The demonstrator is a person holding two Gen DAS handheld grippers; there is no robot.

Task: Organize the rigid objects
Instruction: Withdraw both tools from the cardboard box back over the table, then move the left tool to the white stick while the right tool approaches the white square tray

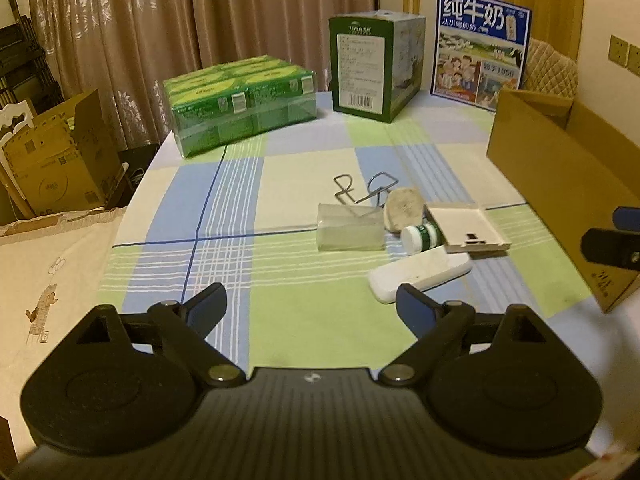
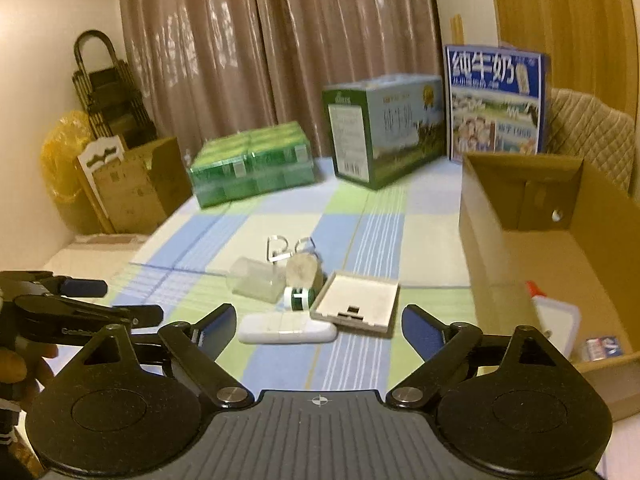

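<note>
A small pile lies mid-table: a white oblong device (image 1: 420, 275) (image 2: 288, 333), a flat white case (image 1: 466, 227) (image 2: 356, 302), a green-and-white bottle (image 1: 422, 237) (image 2: 298, 298), a clear plastic box (image 1: 350, 227) (image 2: 256, 280), a pale stone-like lump (image 1: 403, 208) (image 2: 302, 270) and bent wire pieces (image 1: 362, 188) (image 2: 286, 250). My left gripper (image 1: 310, 308) is open and empty, just short of the white device. My right gripper (image 2: 316, 330) is open and empty, with the white device between its fingertips' line of sight. The open cardboard box (image 1: 560, 184) (image 2: 520, 240) stands at the right.
In the cardboard box lie a white glue bottle (image 2: 554, 316) and a small blue-white packet (image 2: 602, 346). A green shrink-wrapped pack (image 1: 244, 104) (image 2: 252, 168), a green carton (image 1: 372, 64) (image 2: 384, 132) and a blue milk carton (image 1: 480, 48) (image 2: 496, 104) stand at the table's far edge. The left gripper (image 2: 80, 304) shows at the left.
</note>
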